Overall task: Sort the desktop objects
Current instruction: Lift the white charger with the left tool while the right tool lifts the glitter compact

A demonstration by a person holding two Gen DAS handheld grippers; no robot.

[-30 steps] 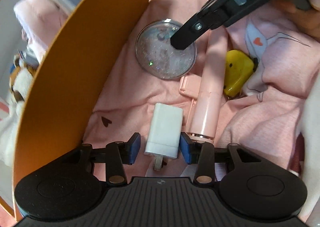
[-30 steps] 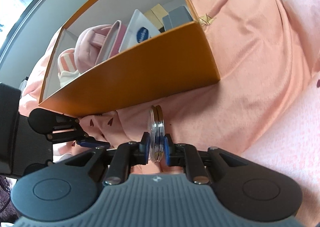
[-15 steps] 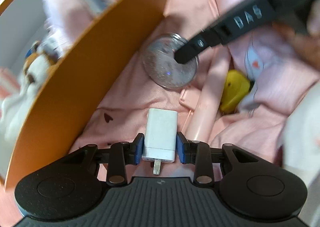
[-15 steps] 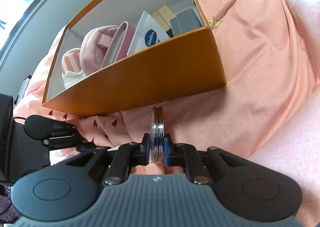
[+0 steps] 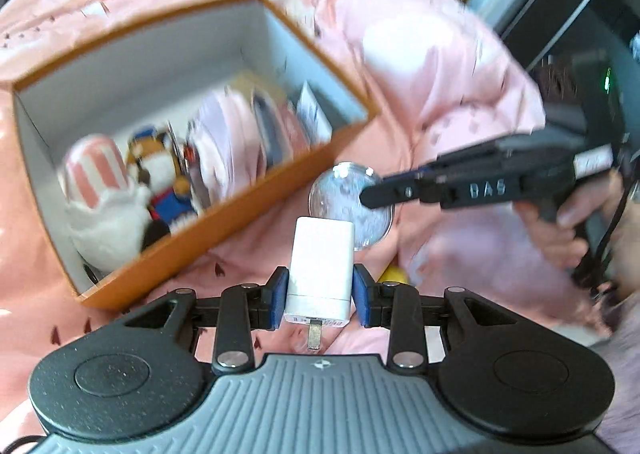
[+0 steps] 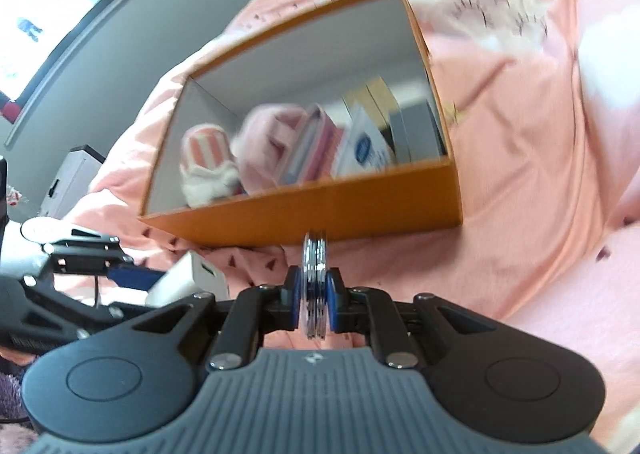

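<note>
Pink patterned bedding [image 5: 432,66] covers the whole surface, with a grey wall and a bright window at 11 o'clock in the right wrist view

- white charger [image 5: 320,266]: clamped between the blue pads of the left gripper [image 5: 320,296], upright, plug prong pointing back toward the camera, held above the bedding. Right wrist view shows the same charger [image 6: 188,280] at 9 o'clock, in that gripper's far end
- round clear compact [image 6: 315,286]: pinched edge-on in the right gripper [image 6: 315,304], disc vertical, top edge lined up with the lower wall of the box. Left wrist view shows the compact [image 5: 352,210] face-on at 1 o'clock from the charger, partly behind it, with the right gripper's black fingers [image 5: 404,192] closed on its rim, reaching in from 3 o'clock
- orange box [image 5: 256,190]: open top, white inside, sits on the bedding at 10 o'clock from the charger. Contents blurred: striped plush [image 5: 96,174], small orange-and-blue toy [image 5: 160,178], pink soft items, flat cards or packs stood on edge
- yellow object [image 5: 394,276]: just a sliver below the compact, can't identify
- person's hand [image 5: 568,222] on the right gripper handle at 3 o'clock
</note>
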